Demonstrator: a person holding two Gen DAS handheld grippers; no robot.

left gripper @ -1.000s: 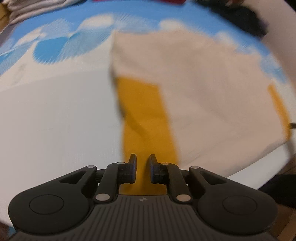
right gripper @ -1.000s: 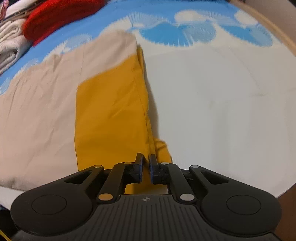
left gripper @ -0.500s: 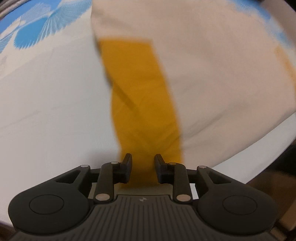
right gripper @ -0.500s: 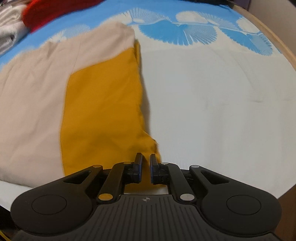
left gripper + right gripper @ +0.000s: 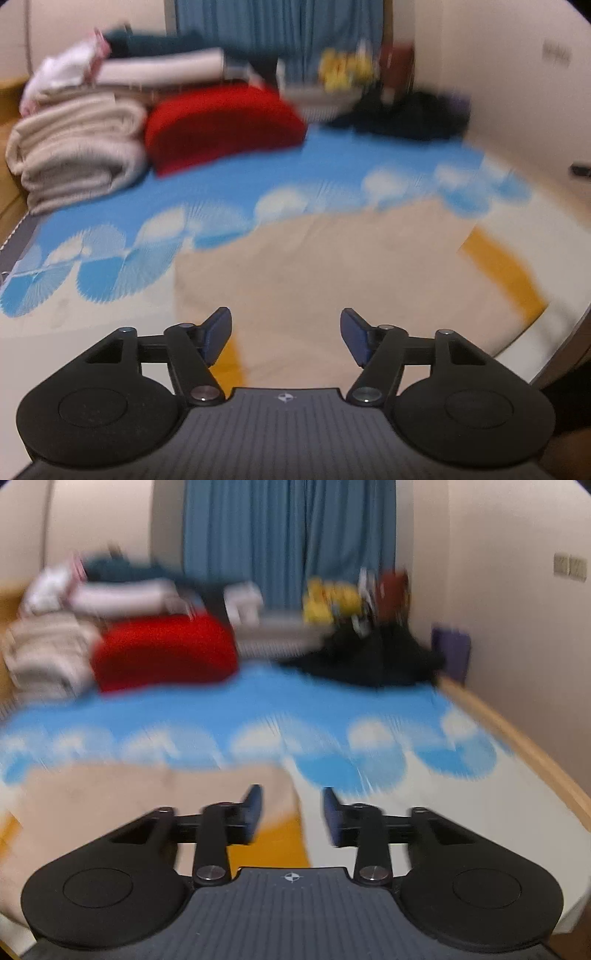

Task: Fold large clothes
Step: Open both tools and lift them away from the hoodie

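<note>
Beige cloth with mustard-yellow panels, the garment lies flat on the blue-and-white bedspread in the left wrist view, where the left gripper now stands spread wide and holds nothing; half a second ago its fingers were much closer together over the yellow strip, and the camera, which then looked down onto the cloth, has tipped up to take in the room. Beyond the garment sit folded cream blankets, a red cushion beside them and a blue curtain behind. In the right wrist view the right gripper is likewise parted and empty above the garment's yellow edge, whereas earlier it was nearly pressed together there; this view too has swung upward to the red cushion, a dark heap of clothes and the curtain. Both views are blurred, and no writing can be read.
</note>
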